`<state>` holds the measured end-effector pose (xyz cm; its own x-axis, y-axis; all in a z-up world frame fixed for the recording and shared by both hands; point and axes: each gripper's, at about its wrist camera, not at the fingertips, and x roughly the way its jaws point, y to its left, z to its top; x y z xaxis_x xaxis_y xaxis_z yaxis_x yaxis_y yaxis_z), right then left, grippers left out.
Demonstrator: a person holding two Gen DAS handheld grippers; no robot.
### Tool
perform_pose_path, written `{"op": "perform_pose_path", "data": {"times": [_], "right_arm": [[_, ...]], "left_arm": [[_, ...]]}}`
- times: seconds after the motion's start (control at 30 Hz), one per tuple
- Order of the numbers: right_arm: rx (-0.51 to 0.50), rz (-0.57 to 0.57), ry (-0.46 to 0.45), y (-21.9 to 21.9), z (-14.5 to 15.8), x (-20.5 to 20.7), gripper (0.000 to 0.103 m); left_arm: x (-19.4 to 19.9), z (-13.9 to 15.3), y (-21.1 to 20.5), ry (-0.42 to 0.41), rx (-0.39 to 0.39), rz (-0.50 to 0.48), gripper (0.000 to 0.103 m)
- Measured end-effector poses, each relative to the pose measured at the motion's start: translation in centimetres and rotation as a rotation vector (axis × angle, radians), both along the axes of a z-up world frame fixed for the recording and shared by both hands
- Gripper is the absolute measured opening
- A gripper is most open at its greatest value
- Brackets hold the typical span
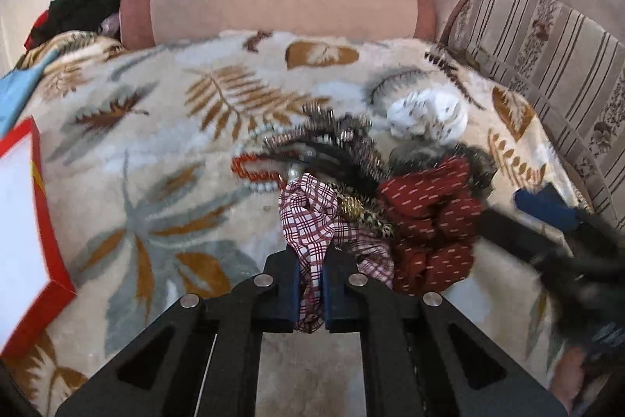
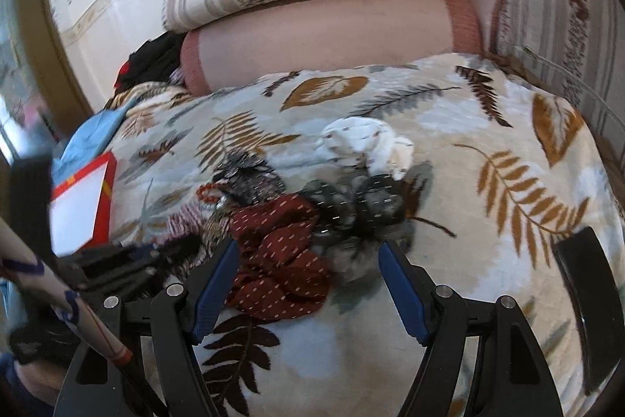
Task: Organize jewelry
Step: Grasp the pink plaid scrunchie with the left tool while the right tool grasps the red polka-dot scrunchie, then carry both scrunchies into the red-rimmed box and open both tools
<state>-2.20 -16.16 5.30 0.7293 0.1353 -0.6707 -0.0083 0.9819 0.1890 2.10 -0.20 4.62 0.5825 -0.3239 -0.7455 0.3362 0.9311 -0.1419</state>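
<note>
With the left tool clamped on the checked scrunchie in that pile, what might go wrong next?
1. The checked scrunchie, held by the left tool, lies against the orange bead strand and leopard-print piece; lifting may drag them along.
2. The right tool is open around the red scrunchie, close to the left one; they might collide.
3. The red box sits far left, so carried pieces could drop onto the blanket.
</note>
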Motion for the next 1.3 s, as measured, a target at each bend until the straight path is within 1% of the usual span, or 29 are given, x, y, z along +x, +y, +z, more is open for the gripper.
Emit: {"op": "perform_pose_path", "data": {"times": [0.07,0.13,0.17,0.2,0.23,0.27,0.3,0.37,0.6,0.73,0.83,0.9,0.97,1.03,1.17,1.3], "right_arm": [[-0.02,0.017,0.008,0.7,-0.4,0.2,0.078],[-0.046,0.027,0.025,1.4,-1.1,0.7,0.063],[-0.051,0.033,0.034,1.6,-1.3,0.9,0.046],[-0.059,0.039,0.049,1.8,-1.7,1.2,0.025],[-0.064,0.045,0.075,1.9,-2.3,1.5,0.015],[-0.055,0.049,0.088,1.9,-2.6,1.7,0.011],[-0.04,0.047,0.091,1.7,-2.7,1.6,0.01],[-0.023,0.048,0.066,1.4,-2.3,1.3,0.008],[0.028,0.036,-0.085,0.7,0.7,-0.5,0.008],[0.061,0.038,-0.118,0.4,1.6,-0.8,0.008],[0.119,0.054,-0.136,0.1,2.3,-1.2,0.008],[0.126,0.051,-0.162,-0.1,3.0,-1.6,0.008],[0.119,0.053,-0.153,-0.1,2.9,-1.4,0.008],[0.141,0.049,-0.134,-0.2,2.4,-1.2,0.008],[0.125,0.051,-0.15,-0.1,2.8,-1.4,0.008],[0.121,0.057,-0.139,0.1,2.5,-1.3,0.008]], "left_arm": [[-0.3,1.3,0.8,-0.034,-0.024,0.0,0.008],[-0.4,2.3,1.5,-0.057,-0.04,0.008,0.008],[-0.5,2.7,1.7,-0.064,-0.046,0.008,0.008],[-0.5,3.1,2.0,-0.076,-0.045,0.013,0.008],[-0.5,3.4,2.4,-0.091,-0.041,0.022,0.008],[-0.5,3.6,2.7,-0.097,-0.042,0.025,0.008],[-0.6,3.7,2.8,-0.101,-0.043,0.028,0.008],[-0.5,3.9,3.3,-0.111,-0.038,0.043,0.008],[-0.5,4.8,4.8,-0.139,-0.043,0.075,0.008],[-0.5,5.0,5.4,-0.146,-0.045,0.09,0.008],[-0.5,5.0,5.6,-0.144,-0.041,0.094,0.008],[-0.5,5.1,5.6,-0.143,-0.042,0.092,0.008],[-0.6,5.1,5.7,-0.148,-0.035,0.097,0.008],[-0.6,5.1,5.8,-0.144,-0.033,0.1,0.008],[-0.9,5.1,6.1,-0.147,-0.027,0.11,0.008],[-1.1,5.2,6.9,-0.143,-0.024,0.125,0.008]]}}
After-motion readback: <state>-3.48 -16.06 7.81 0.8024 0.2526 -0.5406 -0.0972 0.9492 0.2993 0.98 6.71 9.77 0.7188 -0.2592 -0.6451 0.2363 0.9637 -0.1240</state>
